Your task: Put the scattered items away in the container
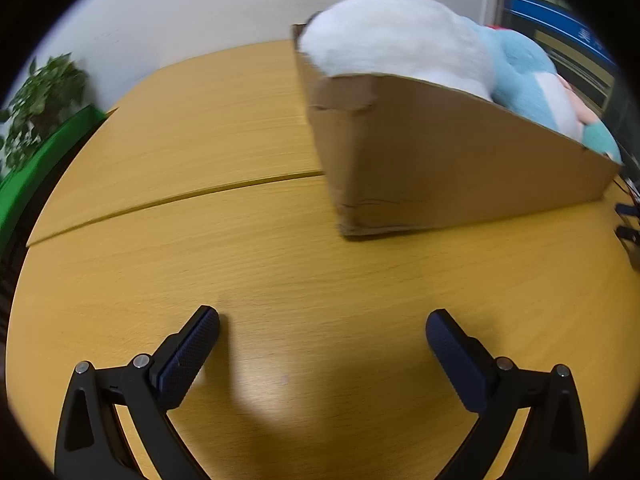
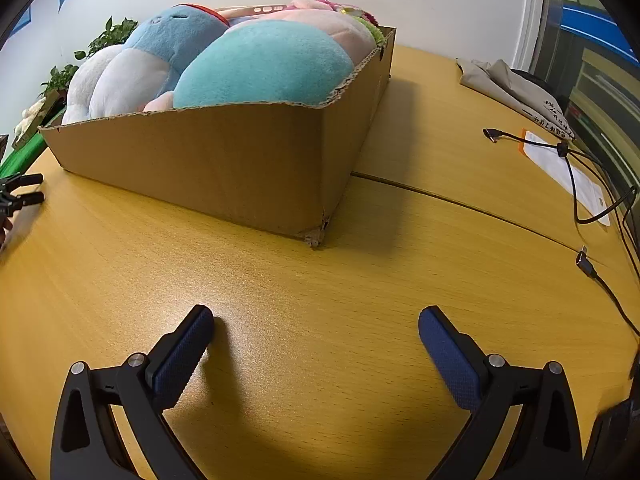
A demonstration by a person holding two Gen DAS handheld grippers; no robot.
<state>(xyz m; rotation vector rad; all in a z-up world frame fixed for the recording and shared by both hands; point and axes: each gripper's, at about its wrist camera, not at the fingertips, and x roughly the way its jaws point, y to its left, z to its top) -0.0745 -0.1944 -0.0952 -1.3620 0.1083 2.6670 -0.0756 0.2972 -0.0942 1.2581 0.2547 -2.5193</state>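
A brown cardboard box (image 2: 224, 168) stands on the wooden table, piled with plush toys: a teal one (image 2: 264, 68), a light blue and white one (image 2: 160, 48) and a pink one (image 2: 328, 24). In the left wrist view the same box (image 1: 440, 160) sits at the upper right with a white plush (image 1: 392, 36) bulging over its rim. My left gripper (image 1: 322, 320) hovers open over bare tabletop, short of the box's corner. My right gripper (image 2: 316, 318) is open too, nothing between its fingers, just in front of the box's near corner. The left gripper's tips (image 2: 24, 190) show at the right wrist view's left edge.
Black cables with plugs (image 2: 576, 184) trail along the table's right side over a white and orange packet (image 2: 560, 164). A beige cloth bag (image 2: 516, 84) lies at the back right. A potted plant (image 1: 44, 104) and a green surface (image 1: 44, 156) stand beyond the left edge.
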